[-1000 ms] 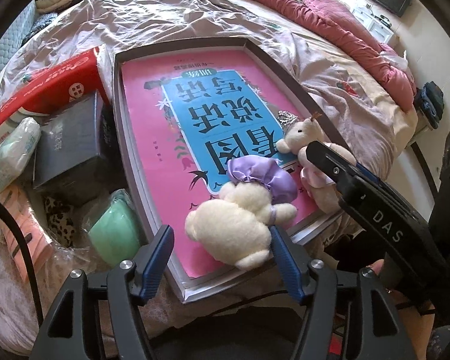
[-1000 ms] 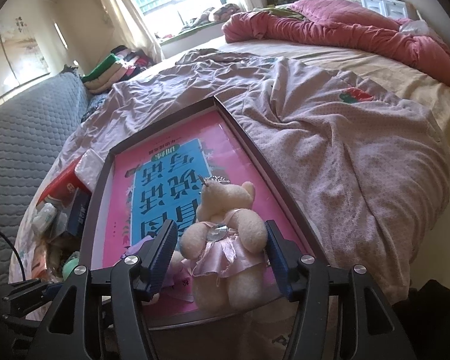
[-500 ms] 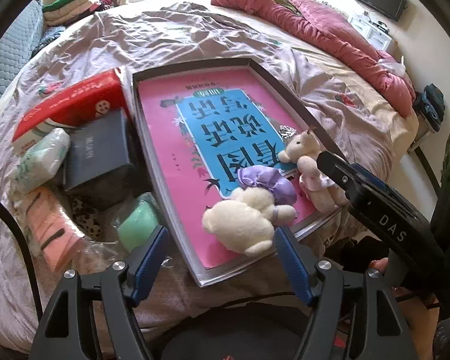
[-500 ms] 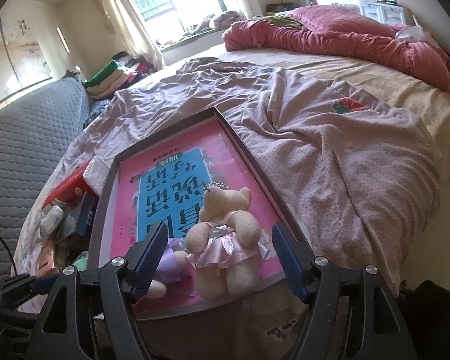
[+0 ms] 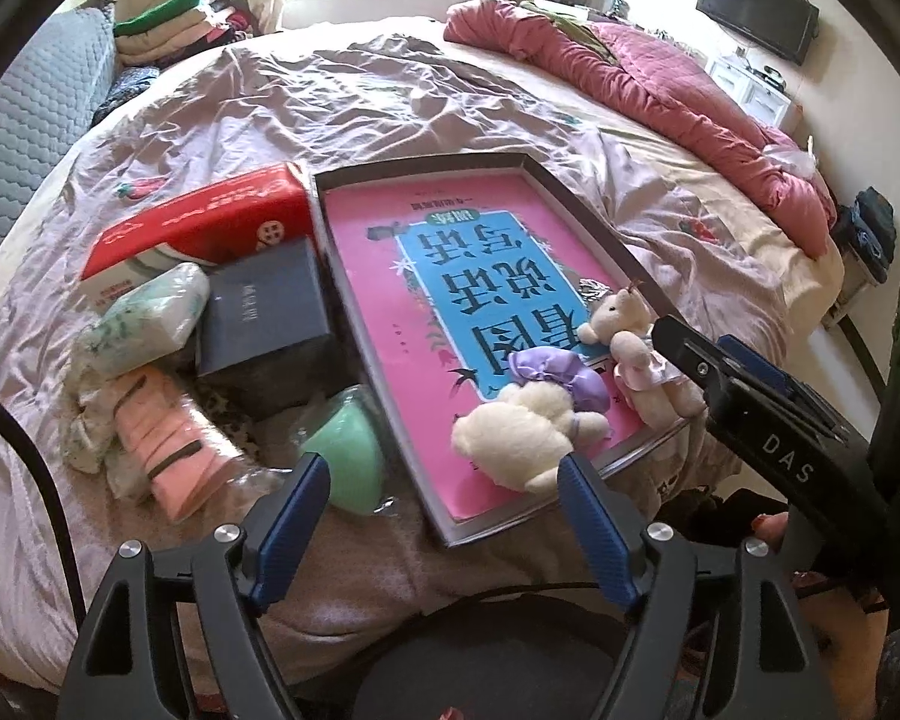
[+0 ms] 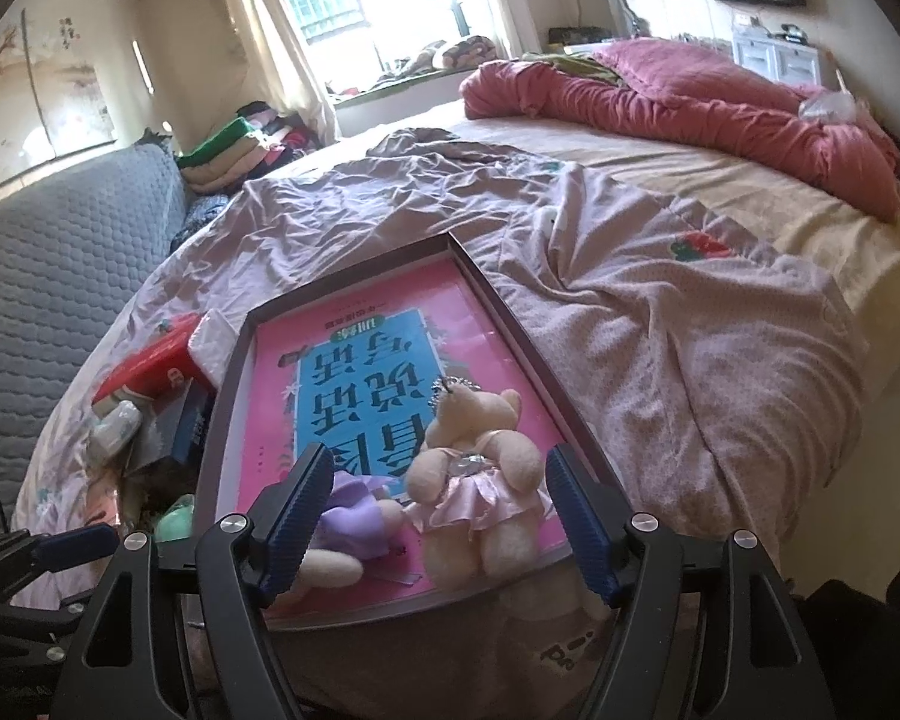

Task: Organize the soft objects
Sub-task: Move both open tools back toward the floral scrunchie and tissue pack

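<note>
A shallow dark-rimmed box (image 5: 576, 207) lies on the rumpled mauve bedsheet (image 5: 342, 102), its near corner reaching the bed's front edge, and a pink and blue book cover (image 5: 450, 276) fills its floor. Two plush toys sit at the near end of that box: a cream plush with a purple cap (image 5: 525, 426) lying on its side, and just to its right, touching it, a beige teddy bear in a pink dress (image 5: 627, 339) close against the box's right wall. The left gripper (image 5: 444, 522) hangs wide open just short of the near rim, holding nothing, its blue pads (image 5: 297, 513) apart on either side of the cream plush. The right gripper (image 6: 441, 516) is likewise spread open and empty, the bear framed between its fingers without contact. Left of the box, crowded against its wall, are a red carton (image 5: 204, 228), a dark blue box (image 5: 267, 312), a wrapped tissue pack (image 5: 144, 318), a pink cloth in plastic (image 5: 168, 438) and a green sponge-like lump (image 5: 345, 450). Beyond the box the sheet runs bare to a bunched red quilt (image 5: 648, 90) at the far right.
</note>
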Demonstrator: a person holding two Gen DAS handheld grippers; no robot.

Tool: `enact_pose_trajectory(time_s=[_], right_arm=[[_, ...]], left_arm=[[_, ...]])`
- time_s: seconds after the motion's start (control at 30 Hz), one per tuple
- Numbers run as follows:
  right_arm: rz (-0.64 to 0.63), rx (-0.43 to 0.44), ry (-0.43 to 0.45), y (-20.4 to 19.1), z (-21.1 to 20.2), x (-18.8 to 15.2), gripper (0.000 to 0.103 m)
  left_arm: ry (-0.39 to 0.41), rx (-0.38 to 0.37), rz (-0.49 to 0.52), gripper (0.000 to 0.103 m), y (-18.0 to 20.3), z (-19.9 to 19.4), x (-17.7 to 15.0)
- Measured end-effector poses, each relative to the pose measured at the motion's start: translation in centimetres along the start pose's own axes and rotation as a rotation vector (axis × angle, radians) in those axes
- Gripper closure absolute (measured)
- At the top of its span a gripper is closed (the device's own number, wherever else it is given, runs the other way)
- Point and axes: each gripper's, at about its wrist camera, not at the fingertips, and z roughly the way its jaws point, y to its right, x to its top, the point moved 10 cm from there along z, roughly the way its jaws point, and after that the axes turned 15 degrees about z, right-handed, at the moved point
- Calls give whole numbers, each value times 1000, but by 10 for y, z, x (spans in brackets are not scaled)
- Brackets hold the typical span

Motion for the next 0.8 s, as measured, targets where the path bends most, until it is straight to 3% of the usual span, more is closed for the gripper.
enact_pose_trajectory(time_s=[0.43,0.8], right_arm=[[-96,33,23,-39,-18,-6,28],[-205,75,23,-79,-29,-19,28]], left_arm=[[60,20,-55,25,-30,-27,-7],[67,43,-132,25,-72,-41,-23]])
